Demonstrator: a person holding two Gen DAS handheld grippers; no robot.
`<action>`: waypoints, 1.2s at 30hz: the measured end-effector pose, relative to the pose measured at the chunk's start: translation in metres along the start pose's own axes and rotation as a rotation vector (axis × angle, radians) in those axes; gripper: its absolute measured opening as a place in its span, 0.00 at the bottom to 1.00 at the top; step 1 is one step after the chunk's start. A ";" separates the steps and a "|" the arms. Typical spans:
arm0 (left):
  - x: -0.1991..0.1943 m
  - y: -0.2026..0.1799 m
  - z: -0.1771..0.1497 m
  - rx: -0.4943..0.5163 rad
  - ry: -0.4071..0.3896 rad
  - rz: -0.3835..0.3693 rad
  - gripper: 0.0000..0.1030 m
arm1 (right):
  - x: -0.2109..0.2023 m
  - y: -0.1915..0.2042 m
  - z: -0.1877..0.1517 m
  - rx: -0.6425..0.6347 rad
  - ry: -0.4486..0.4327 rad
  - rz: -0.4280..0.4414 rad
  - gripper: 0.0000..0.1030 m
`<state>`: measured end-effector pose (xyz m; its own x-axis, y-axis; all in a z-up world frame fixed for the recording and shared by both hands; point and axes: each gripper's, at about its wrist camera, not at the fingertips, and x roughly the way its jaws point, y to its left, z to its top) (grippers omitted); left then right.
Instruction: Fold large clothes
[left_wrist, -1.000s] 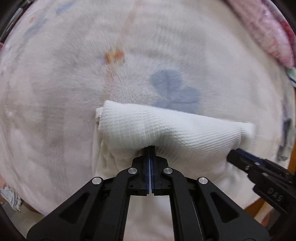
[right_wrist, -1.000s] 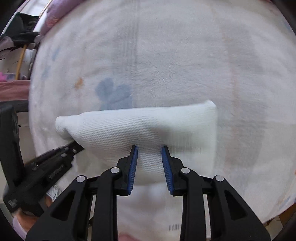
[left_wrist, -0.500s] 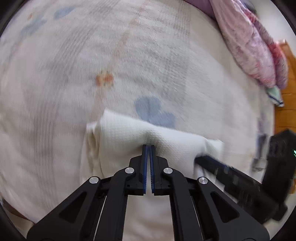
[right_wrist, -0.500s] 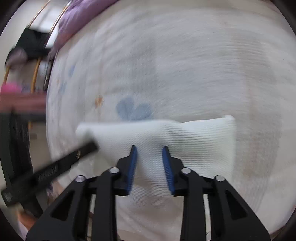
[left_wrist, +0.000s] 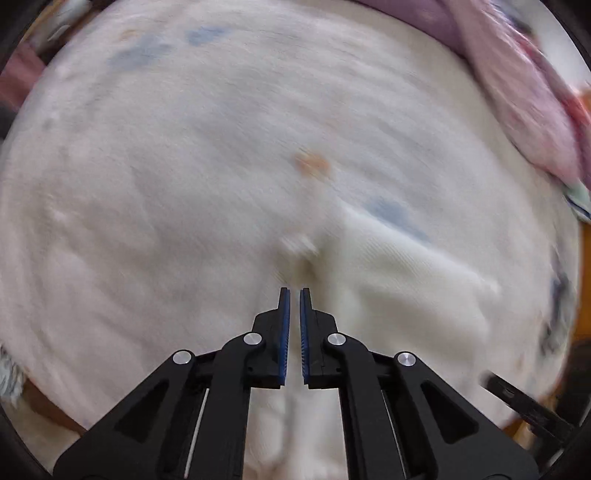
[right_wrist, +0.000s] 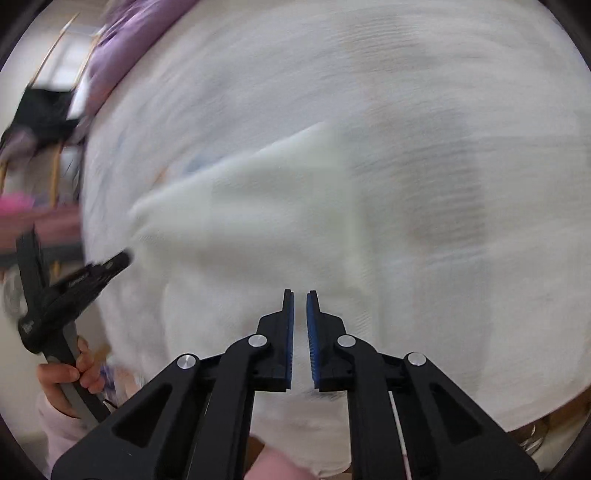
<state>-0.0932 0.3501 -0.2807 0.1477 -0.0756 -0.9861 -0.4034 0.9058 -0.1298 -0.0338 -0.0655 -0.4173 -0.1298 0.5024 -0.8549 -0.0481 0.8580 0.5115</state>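
The folded white garment (left_wrist: 402, 280) lies flat on the bed's pale blanket, a compact oblong bundle of ribbed, waffle-like knit. In the left wrist view it stretches slantwise from the middle of the picture toward the lower right, partly covering a blue print on the blanket. In the right wrist view the same bundle (right_wrist: 258, 206) lies in the middle, its long edge rising toward a squared corner at the upper right. Both views are blurred, so seams and finer folds cannot be made out.

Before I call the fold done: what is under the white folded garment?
The white folded garment lies on the pale fleece blanket; a blue print peeks out at its far edge. Whatever it covers is hidden.
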 end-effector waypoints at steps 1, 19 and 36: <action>-0.002 -0.019 -0.017 0.080 0.006 0.002 0.04 | 0.011 0.012 -0.008 -0.044 0.023 -0.005 0.09; 0.025 0.007 -0.174 0.184 0.310 0.106 0.09 | 0.033 -0.062 -0.144 0.076 0.422 -0.033 0.18; -0.022 0.046 -0.085 0.160 0.081 0.010 0.77 | -0.039 -0.111 -0.053 0.096 0.213 -0.119 0.91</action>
<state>-0.1914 0.3576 -0.2741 0.0684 -0.0934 -0.9933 -0.2543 0.9611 -0.1078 -0.0760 -0.1856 -0.4359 -0.3345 0.3721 -0.8658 0.0177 0.9211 0.3889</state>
